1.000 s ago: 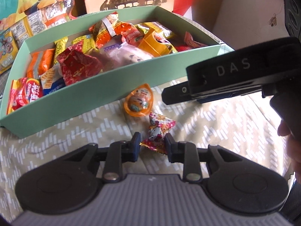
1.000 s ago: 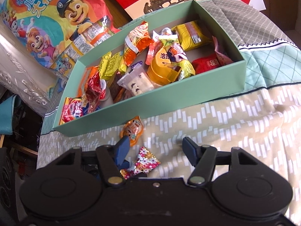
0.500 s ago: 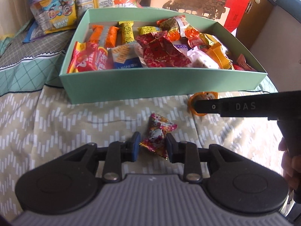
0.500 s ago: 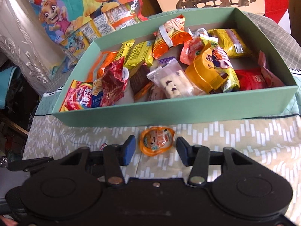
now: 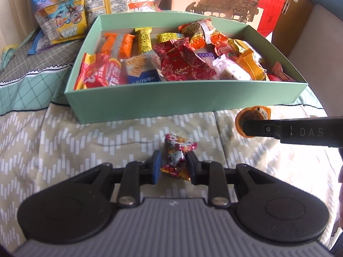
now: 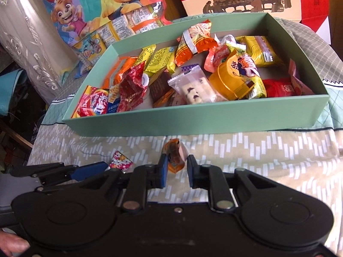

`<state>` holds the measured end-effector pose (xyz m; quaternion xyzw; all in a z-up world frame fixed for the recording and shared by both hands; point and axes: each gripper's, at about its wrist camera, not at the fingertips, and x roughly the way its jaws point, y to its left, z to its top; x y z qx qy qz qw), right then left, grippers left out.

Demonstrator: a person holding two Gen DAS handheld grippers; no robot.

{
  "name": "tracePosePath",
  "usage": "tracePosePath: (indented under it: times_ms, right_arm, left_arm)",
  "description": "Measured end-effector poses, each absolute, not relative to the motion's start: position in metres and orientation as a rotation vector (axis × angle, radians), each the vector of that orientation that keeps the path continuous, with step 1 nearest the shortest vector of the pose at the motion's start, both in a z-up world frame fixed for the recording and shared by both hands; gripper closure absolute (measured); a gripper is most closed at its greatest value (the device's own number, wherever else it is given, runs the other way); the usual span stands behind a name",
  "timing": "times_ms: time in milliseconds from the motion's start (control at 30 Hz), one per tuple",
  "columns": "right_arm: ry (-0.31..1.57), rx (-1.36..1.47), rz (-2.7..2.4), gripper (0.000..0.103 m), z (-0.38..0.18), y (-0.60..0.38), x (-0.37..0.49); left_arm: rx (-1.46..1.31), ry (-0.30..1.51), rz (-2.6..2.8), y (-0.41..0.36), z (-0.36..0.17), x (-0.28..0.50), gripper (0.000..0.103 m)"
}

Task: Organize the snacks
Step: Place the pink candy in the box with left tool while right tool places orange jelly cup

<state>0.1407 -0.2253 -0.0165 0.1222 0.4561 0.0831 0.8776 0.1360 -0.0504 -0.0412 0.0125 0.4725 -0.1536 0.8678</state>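
Right gripper (image 6: 176, 167) clamps orange jelly cup (image 6: 174, 157) — before green box (image 6: 199, 120).

The left gripper (image 5: 173, 169) has a ribbed grey body with two round black discs, black link arms with silver rivets, and blue-padded jaws. The right gripper (image 6: 176, 169) is all black with the same discs, rivets and blue pads; seen from the side it bears white letters "DAS".
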Motion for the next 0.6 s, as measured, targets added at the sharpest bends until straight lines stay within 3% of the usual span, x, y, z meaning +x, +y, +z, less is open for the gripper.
tracePosePath:
  times_ms: [600]
  right_arm:
    - [0.799, 0.320, 0.131, 0.084, 0.047, -0.284, 0.128]
  left_arm:
    - [-0.011, 0.903, -0.375, -0.071, 0.026, 0.158, 0.077]
